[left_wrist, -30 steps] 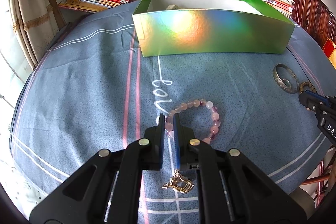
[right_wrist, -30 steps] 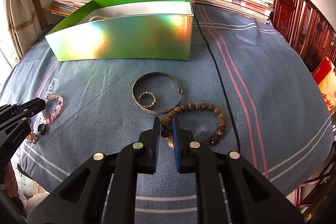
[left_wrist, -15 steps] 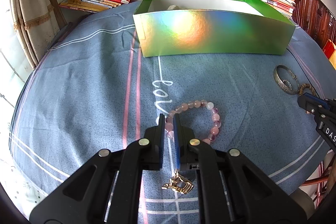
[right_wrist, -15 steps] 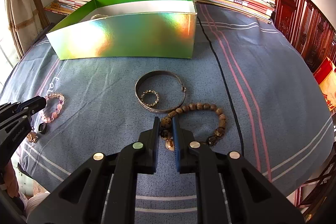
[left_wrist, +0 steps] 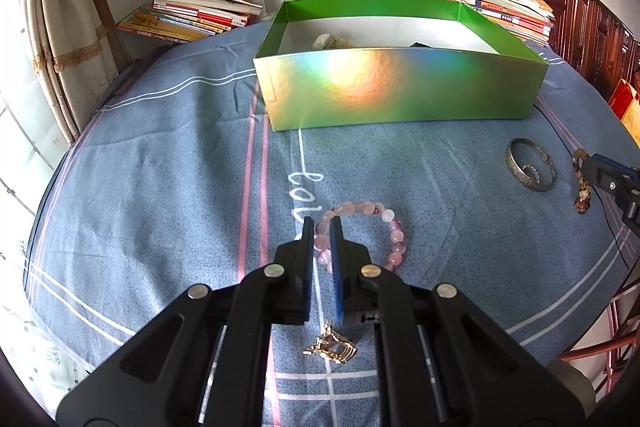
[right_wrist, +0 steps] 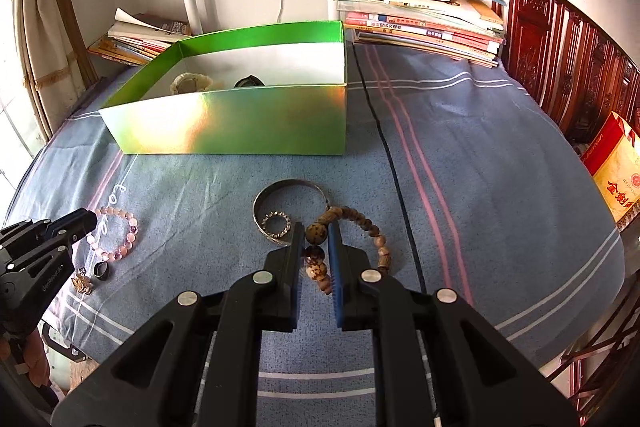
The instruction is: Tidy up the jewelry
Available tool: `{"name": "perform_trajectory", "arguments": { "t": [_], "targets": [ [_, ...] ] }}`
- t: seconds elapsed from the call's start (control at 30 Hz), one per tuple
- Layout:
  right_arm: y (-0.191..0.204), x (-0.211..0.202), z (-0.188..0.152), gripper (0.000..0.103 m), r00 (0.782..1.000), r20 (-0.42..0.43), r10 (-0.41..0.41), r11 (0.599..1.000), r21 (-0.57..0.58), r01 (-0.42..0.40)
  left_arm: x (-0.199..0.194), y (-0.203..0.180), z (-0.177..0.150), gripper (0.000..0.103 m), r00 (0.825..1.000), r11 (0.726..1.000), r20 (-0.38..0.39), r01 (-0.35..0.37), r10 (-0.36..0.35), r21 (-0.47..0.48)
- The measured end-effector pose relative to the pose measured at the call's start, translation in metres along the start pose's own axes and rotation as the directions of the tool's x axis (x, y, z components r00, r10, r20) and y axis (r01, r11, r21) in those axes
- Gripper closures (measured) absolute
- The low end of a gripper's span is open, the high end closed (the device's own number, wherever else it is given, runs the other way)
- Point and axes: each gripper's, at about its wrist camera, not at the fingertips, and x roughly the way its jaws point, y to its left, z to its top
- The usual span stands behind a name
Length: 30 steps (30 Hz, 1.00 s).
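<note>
Blue bedspread [left_wrist: 160,187], green box [left_wrist: 400,91] beyond; left jaws clamping pink bracelet [left_wrist: 384,227], right jaws brown bracelet [right_wrist: 368,223].

Black left gripper [left_wrist: 321,227] and right gripper [right_wrist: 316,231], silver screws, blue-padded fingers [left_wrist: 335,267].

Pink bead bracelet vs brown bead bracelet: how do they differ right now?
The pink bead bracelet has glossy, translucent pale beads; the brown bead bracelet has matte, speckled wood-toned ones. Pink sits between the left gripper fingers, brown between the right gripper fingers. Both are bead loops outside the green box.
</note>
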Motion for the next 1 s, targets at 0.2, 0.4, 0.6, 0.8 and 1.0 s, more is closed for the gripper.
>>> {"name": "perform_trajectory", "arguments": {
  "t": [0.2, 0.4, 0.6, 0.8, 1.0],
  "targets": [
    [0.004, 0.006, -0.003, 0.09, 1.0, -0.019, 0.008, 1.0, -0.006, -0.008, 0.001, 0.0, -0.001, 0.095, 1.0, 1.0, -0.003, -0.002, 0.002, -0.002],
    [0.004, -0.004, 0.005, 0.09, 1.0, 0.019, 0.01, 1.0, -0.008, -0.01, -0.004, 0.002, 0.004, 0.095, 1.0, 1.0, 0.014, 0.001, -0.001, -0.002],
    [-0.006, -0.026, 0.035, 0.09, 0.994, 0.098, 0.042, 0.999, 0.02, -0.044, -0.021, 0.014, 0.035, 0.095, 0.996, 0.999, 0.087, 0.032, -0.03, -0.019],
    [0.003, -0.057, 0.082, 0.09, 0.971, 0.226, 0.076, 0.997, -0.02, -0.073, -0.054, 0.024, 0.09, 0.094, 0.977, 0.997, 0.201, 0.072, -0.071, -0.001],
    [0.008, -0.069, 0.095, 0.083, 0.967, 0.25, 0.053, 0.998, -0.048, -0.042, -0.072, 0.022, 0.105, 0.094, 0.966, 0.998, 0.251, 0.055, -0.055, 0.007]
  ]
}}
